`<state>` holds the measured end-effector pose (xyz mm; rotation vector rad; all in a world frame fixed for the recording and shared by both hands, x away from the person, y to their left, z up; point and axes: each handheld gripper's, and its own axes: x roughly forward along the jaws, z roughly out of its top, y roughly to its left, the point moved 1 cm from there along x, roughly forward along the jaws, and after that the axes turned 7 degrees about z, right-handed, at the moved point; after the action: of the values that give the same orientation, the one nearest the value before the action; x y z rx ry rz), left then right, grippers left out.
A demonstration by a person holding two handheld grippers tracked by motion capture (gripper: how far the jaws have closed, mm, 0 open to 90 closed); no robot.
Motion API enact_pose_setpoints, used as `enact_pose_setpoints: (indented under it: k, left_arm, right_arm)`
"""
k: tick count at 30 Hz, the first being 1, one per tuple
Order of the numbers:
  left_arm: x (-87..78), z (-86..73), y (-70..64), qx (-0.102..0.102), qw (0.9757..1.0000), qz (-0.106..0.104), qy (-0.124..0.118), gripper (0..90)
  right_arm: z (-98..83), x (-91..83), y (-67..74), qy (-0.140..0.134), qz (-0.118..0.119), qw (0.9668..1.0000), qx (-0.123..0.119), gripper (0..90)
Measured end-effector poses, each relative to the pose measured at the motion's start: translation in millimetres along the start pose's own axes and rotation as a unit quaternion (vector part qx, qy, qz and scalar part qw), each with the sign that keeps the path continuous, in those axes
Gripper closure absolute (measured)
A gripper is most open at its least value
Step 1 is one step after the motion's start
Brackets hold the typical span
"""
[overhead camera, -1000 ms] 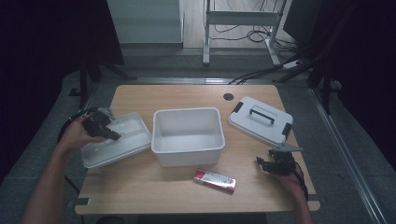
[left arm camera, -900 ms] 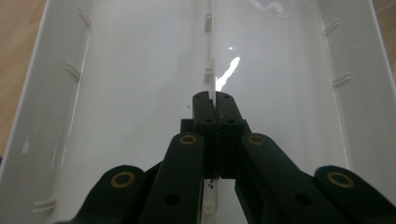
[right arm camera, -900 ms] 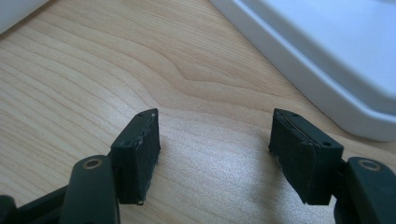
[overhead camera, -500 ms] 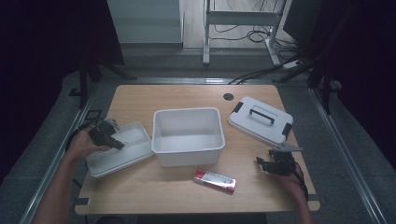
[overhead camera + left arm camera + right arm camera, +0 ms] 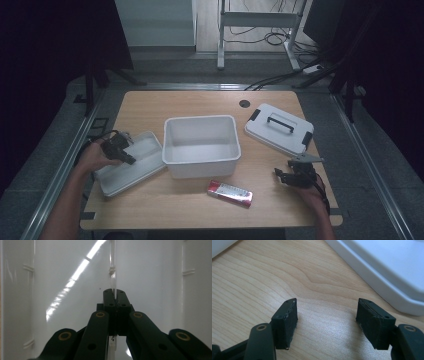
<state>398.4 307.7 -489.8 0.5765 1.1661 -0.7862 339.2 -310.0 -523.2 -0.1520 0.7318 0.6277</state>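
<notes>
**Tray comes down to the bench at the left edge**

The left hand-held gripper (image 5: 121,154) is clamped on the thin central divider of the shallow white tray (image 5: 131,167); in the left gripper view the two black pads meet on that upright rib (image 5: 113,287) with the tray's glossy floor all round them. Compared with a second ago, the tray has come down and shifted nearer the person: it was held higher and farther back beside the box, and now it lies at the near left of the bench (image 5: 165,205), its near left corner reaching past the bench's edge. Whether it is fully resting on the wood or still carried a little cannot be told from above.

The open white box (image 5: 201,145) stands in the middle of the bench, just right of the tray, with nothing visible inside it. Its lid (image 5: 278,129), with the black handle, lies to the far right. A red and silver packet (image 5: 229,190) lies on the wood just near of the box.

The right hand-held gripper (image 5: 295,176) has not moved: it hovers low at the near right, jaws wide apart over bare wood, holding nothing, with the lid's edge beyond them in the right gripper view.

By my reading the insert has been lifted out and is being parked, so release comes next; the overhanging corner could let the tray tip.
</notes>
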Motion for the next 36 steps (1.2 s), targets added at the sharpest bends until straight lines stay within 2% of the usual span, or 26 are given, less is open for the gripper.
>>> enact_pose_setpoints:
  k: [4,12,15,17,19,20,23,24,28,30,31,32,33,36]
  left_arm:
    - [0.5,0.4,-1.2,-0.006,1.0000,0.002,-0.002,88.5]
    - [3.0,1.6,-3.4,-0.006,1.0000,0.005,-0.002,84.8]
    - [-1.5,4.1,-3.7,-0.001,0.9999,0.013,-0.004,76.0]
    - [-9.0,5.7,-4.2,-0.009,0.9996,0.017,-0.019,69.5]
    - [-19.7,6.7,-5.0,-0.016,0.9985,0.033,-0.040,62.0]
    - [-26.7,6.8,-4.9,-0.020,0.9973,0.047,-0.053,58.4]
    - [-39.1,4.3,-7.6,-0.043,0.9930,0.060,-0.092,48.0]
    - [-42.5,2.6,-9.9,-0.053,0.9905,0.067,-0.108,46.3]
    - [-45.7,-3.9,-17.5,-0.069,0.9851,0.089,-0.130,40.2]
    - [-42.8,-7.1,-21.1,-0.072,0.9832,0.093,-0.140,37.5]
    - [-41.8,-8.3,-22.4,-0.076,0.9821,0.098,-0.142,37.5]
    - [-40.2,-10.3,-24.0,-0.083,0.9792,0.109,-0.150,37.5]
    - [-39.6,-11.3,-25.0,-0.087,0.9776,0.115,-0.153,37.7]
    - [-37.2,-13.8,-28.9,-0.095,0.9747,0.131,-0.154,37.8]
  right_arm:
    - [-0.1,-0.1,0.0,0.000,0.000,1.0000,0.000,33.3]
    - [-0.1,-0.2,-0.1,0.000,0.000,1.0000,0.000,33.2]
    - [-0.2,-0.2,-0.1,0.000,0.000,1.0000,-0.001,33.2]
    - [-0.6,-0.4,0.0,-0.001,0.000,1.0000,-0.001,33.2]
    - [-0.8,-0.8,-0.1,-0.001,0.000,1.0000,0.000,33.1]
    - [-0.9,-0.9,-0.2,-0.001,0.000,1.0000,0.000,32.8]
    - [-0.8,-1.3,0.6,0.001,0.001,1.0000,-0.001,32.3]
    - [-0.5,-1.4,0.9,0.001,0.001,1.0000,-0.002,32.3]
    - [6.8,-8.5,6.6,-0.015,0.012,0.9997,-0.012,32.7]
    - [12.6,-14.5,12.2,-0.026,0.018,0.9992,-0.023,32.9]
    - [16.0,-18.4,16.1,-0.027,0.024,0.9989,-0.030,32.9]
    - [18.1,-20.1,18.4,-0.027,0.026,0.9987,-0.034,32.9]
    - [21.5,-21.7,22.1,-0.028,0.029,0.9984,-0.040,32.9]
    - [29.3,-21.9,31.9,-0.025,0.039,0.9974,-0.055,32.8]
